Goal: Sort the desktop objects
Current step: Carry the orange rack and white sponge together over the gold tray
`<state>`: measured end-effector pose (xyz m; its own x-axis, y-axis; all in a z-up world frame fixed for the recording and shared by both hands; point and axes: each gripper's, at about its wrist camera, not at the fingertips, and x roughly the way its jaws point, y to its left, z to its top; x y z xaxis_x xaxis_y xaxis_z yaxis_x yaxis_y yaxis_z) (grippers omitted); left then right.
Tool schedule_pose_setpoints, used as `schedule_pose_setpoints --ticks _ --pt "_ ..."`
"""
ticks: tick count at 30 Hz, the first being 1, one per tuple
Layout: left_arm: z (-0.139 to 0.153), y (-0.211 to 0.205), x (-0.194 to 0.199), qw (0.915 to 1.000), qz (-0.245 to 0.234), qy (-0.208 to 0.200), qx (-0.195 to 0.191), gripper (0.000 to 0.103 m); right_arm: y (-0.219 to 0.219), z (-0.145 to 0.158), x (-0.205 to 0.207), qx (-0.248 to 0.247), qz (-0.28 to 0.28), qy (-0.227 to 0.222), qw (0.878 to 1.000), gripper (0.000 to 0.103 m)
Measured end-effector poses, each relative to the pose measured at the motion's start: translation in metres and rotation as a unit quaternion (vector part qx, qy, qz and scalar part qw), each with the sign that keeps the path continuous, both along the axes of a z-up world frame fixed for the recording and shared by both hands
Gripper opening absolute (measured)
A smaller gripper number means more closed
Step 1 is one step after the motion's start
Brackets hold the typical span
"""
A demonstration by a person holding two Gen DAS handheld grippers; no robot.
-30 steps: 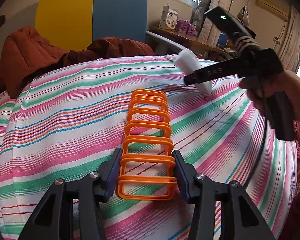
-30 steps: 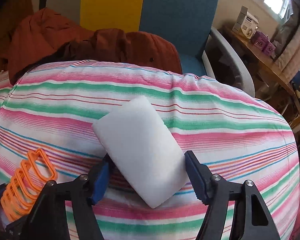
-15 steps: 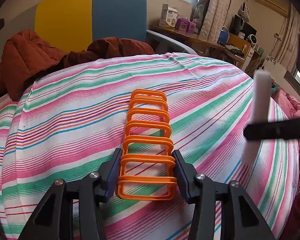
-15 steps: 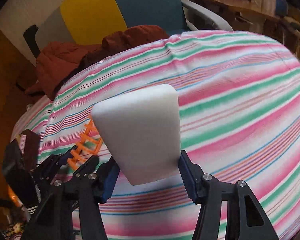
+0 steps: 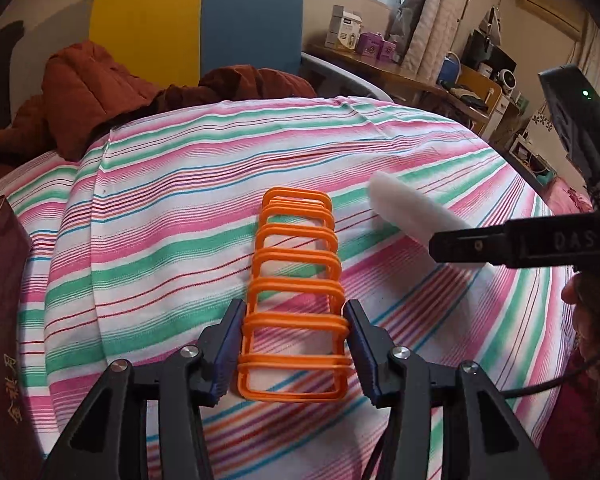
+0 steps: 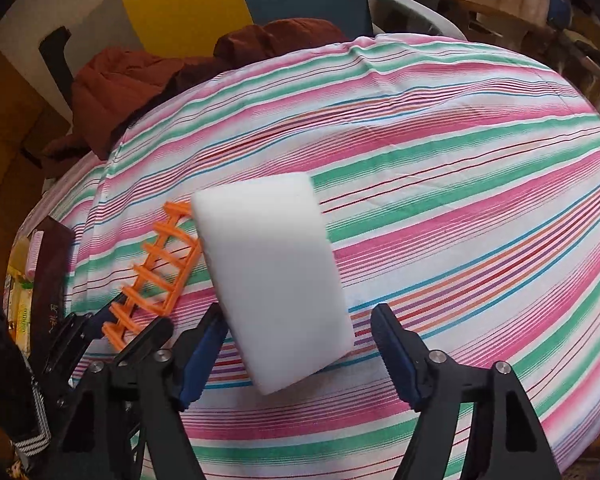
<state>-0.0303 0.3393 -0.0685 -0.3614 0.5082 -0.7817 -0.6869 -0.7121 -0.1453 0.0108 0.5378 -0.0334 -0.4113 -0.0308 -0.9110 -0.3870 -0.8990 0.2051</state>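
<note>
My left gripper (image 5: 294, 350) is shut on the near end of an orange plastic rack (image 5: 296, 276) that lies on the striped tablecloth (image 5: 160, 220). The rack also shows at the left of the right wrist view (image 6: 156, 276). A white sponge block (image 6: 274, 276) sits between my right gripper's fingers (image 6: 300, 350), which stand apart with a gap on the right side; the sponge tilts to the left. In the left wrist view the sponge (image 5: 412, 214) hangs just right of the rack, with the right gripper (image 5: 500, 240) behind it.
A dark maroon box (image 5: 0, 320) stands at the table's left edge, also in the right wrist view (image 6: 50, 272). A rust-red jacket (image 5: 100, 96) lies on a yellow and blue chair (image 5: 196, 28) behind the table. A cluttered desk (image 5: 400, 72) stands at the far right.
The right gripper carried the sponge from the far right of the table toward the rack and its jaws opened around it. The left gripper stayed shut on the rack.
</note>
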Motion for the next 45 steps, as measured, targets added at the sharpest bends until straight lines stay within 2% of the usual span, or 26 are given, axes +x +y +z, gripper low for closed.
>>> schedule_pose_setpoints --ticks 7,10,11,16,17,19,21,27,33,36,42,45 --pt "0.004 0.019 -0.001 0.9994 -0.025 0.001 -0.024 0.052 -0.001 0.002 -0.002 0.013 0.023 0.005 1.0 0.082" --pt "-0.002 0.018 -0.006 0.9993 -0.018 -0.008 -0.031 0.051 -0.003 0.002 -0.004 -0.013 0.038 0.013 0.999 0.082" --pt "-0.001 0.015 -0.006 0.9996 -0.017 -0.009 -0.021 0.051 -0.003 0.003 -0.004 -0.027 0.044 0.019 0.999 0.082" --pt "-0.001 0.013 -0.007 0.9996 -0.02 -0.011 -0.017 0.051 -0.019 -0.006 -0.011 0.018 0.071 -0.01 0.997 0.084" --pt "-0.001 0.013 -0.006 0.9995 -0.022 -0.009 -0.019 0.051 -0.021 -0.01 -0.011 0.032 0.072 -0.023 0.997 0.083" --pt "-0.001 0.011 -0.004 0.9995 -0.024 -0.005 -0.021 0.05 -0.022 -0.018 -0.012 0.043 0.084 -0.042 0.995 0.07" --pt "-0.001 0.007 -0.002 0.9995 -0.024 -0.007 -0.019 0.05 -0.023 -0.017 -0.011 0.042 0.082 -0.034 0.995 0.066" --pt "0.004 -0.019 0.01 0.9998 -0.015 -0.014 -0.008 0.05 -0.027 -0.012 -0.006 0.041 0.072 -0.028 0.996 0.064" --pt "0.018 -0.057 0.025 0.9994 0.003 -0.021 0.027 0.05 -0.049 -0.004 0.002 0.005 0.071 -0.008 0.997 0.064" --pt "0.03 -0.072 0.032 0.9992 0.004 -0.01 0.039 0.05 -0.068 -0.001 0.008 -0.007 0.076 -0.001 0.997 0.064" --pt "0.053 -0.112 0.037 0.9966 0.027 -0.017 0.076 0.05 -0.095 0.014 0.022 -0.057 0.062 0.03 0.996 0.064" --pt "0.067 -0.136 0.04 0.9951 0.039 -0.008 0.091 0.05 -0.112 0.025 0.026 -0.09 0.058 0.047 0.993 0.064"
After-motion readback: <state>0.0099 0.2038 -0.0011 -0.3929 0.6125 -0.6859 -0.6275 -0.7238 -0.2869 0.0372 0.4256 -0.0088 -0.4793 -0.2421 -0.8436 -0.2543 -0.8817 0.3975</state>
